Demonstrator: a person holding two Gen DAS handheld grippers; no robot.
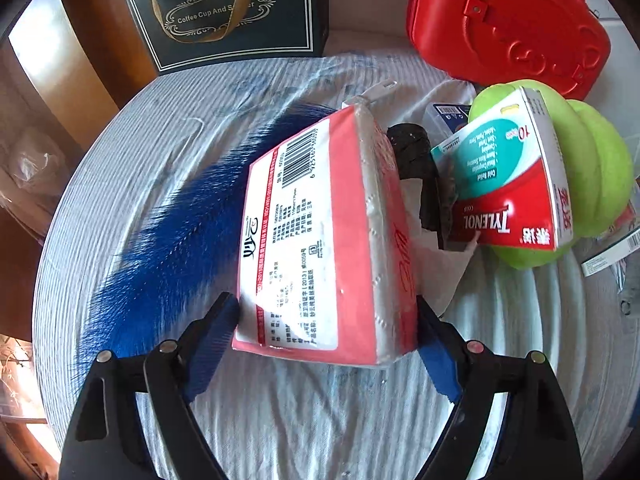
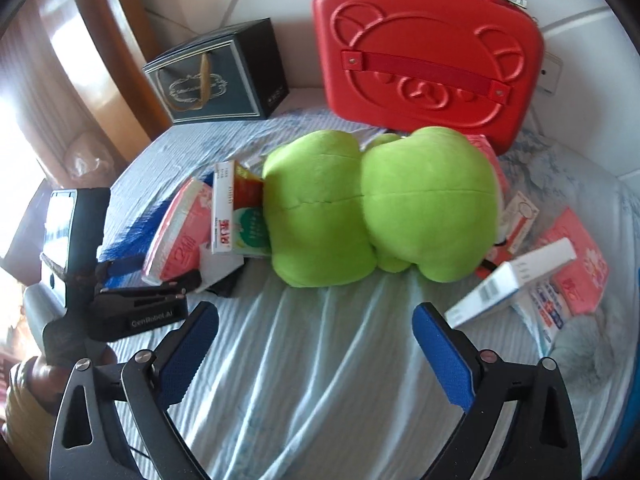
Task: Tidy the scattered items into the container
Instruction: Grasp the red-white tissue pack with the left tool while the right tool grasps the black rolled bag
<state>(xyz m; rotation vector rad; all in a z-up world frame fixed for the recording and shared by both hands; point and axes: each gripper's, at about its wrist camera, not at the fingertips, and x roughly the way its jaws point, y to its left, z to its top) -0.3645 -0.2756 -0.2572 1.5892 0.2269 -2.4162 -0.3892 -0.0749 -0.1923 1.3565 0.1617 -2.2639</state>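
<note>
Tidying barely begun: my left hand-held gripper (image 1: 328, 320) straddles tissue pack (image 1: 320, 236) unclamped, right hand-held gripper (image 2: 316, 320) apart, red case (image 2: 428, 64) shut.

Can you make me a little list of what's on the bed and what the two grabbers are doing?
surface: striped bedsheet
left gripper: jaws on either side of the pink tissue pack; contact unclear
right gripper: jaws open, nothing between them, pointing at the green plush toy
beside the tissue pack: Tylenol box, leaning on the green plush toy
container: red case, closed, upright at the back
also at the back: dark gift box
</note>
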